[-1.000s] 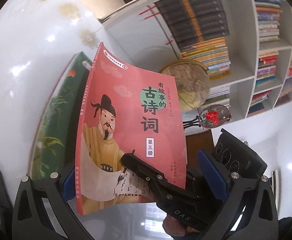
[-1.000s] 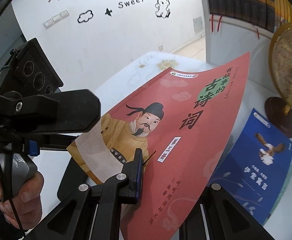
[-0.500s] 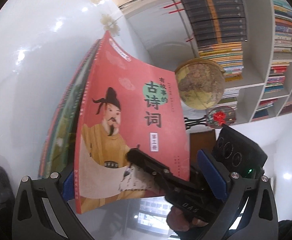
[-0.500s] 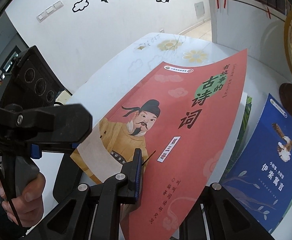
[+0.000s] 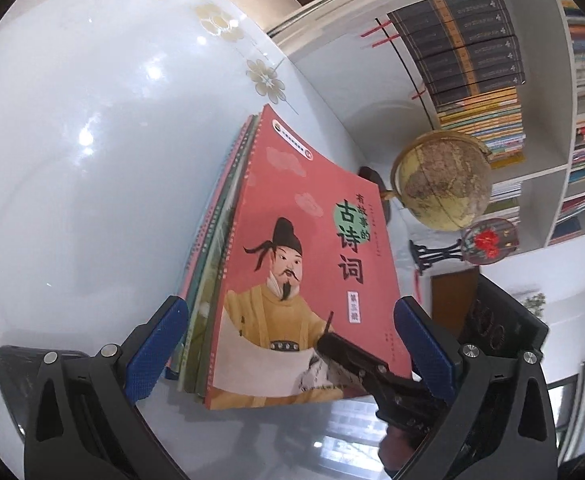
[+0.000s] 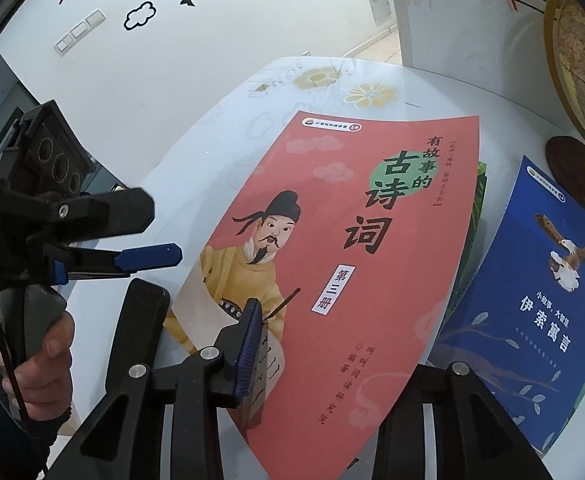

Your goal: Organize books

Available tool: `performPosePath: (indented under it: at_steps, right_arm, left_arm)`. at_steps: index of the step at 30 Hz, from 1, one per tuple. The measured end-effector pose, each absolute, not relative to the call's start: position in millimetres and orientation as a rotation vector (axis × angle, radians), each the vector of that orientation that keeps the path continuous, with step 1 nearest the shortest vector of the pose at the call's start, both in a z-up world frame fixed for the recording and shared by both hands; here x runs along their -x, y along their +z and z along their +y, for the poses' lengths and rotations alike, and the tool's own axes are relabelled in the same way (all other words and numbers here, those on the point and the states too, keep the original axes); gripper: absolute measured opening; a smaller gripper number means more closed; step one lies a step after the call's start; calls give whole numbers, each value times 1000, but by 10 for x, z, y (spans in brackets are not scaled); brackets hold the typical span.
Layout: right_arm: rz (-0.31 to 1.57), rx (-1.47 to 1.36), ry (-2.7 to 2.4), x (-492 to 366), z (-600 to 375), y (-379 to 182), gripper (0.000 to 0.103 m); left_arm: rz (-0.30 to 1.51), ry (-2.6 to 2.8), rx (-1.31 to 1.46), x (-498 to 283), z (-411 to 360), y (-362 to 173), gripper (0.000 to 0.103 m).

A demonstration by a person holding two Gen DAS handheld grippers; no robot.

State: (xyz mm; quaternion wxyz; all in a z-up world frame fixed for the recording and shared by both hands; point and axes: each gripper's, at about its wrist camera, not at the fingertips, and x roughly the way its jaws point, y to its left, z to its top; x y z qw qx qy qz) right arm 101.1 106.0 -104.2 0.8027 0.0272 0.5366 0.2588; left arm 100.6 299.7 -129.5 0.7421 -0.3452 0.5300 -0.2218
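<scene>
Red book (image 6: pixel 344 248): lies face up on top of a stack of books (image 5: pixel 208 264) on the white table (image 5: pixel 72 200), its long axis running away from both grippers.
Right gripper (image 6: pixel 312 360): at the book's near edge; its jaws have just been opening. One pad sits over the cover's lower corner and the other is hidden under the book, so I cannot tell whether any grip is left.
Left gripper (image 5: pixel 288 350): jaws spread wide, empty, straddling the near end of the stack without touching it.
Nearer hand: the right, already on the book.
Coming move, as I judge it: the right lets go and backs off toward the near edge.
Blue book (image 6: pixel 532 312): flat on the table, just beside the stack.
Globe (image 5: pixel 442 184): beyond the stack, near the bookshelf (image 5: pixel 552 120).
</scene>
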Motion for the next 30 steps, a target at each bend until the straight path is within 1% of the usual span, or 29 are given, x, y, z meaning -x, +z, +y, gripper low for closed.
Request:
performPosePath:
  at_steps: [6, 8, 11, 15, 16, 17, 19, 22, 26, 30]
  right_arm:
    - [1143, -81, 521, -898, 1086, -990, 38]
    - [1148, -78, 489, -856, 1125, -990, 42]
    - [1143, -43, 425, -776, 1165, -1002, 44]
    - [1106, -3, 302, -538, 848, -823, 45]
    - [1099, -17, 277, -469, 704, -767, 47]
    - [1091, -44, 252, -367, 523, -706, 49]
    - [1086, -83, 205, -169, 236, -633, 49]
    - [1077, -115, 145, 230, -107, -559, 49]
    - [1064, -152, 43, 863, -528, -475, 49]
    - [1065, -194, -45, 1404, -971, -428, 49]
  left_arm:
    - [1142, -443, 617, -1010, 2841, -1098, 102]
    - [1137, -424, 619, -1007, 2845, -1066, 102]
    - [1123, -377, 602, -924, 2862, -932, 102]
    - [1104, -274, 446, -671, 2736, -654, 102]
    - [1097, -269, 423, -606, 2683, -600, 102]
    - [1080, -272, 395, -489, 2574, -515, 102]
    - [1054, -266, 345, -319, 2381, -408, 102]
    - [1022, -259, 231, 22, 1868, -235, 102]
    - [997, -314, 184, 433, 1381, -112, 102]
    - [984, -339, 134, 792, 1065, -52, 102]
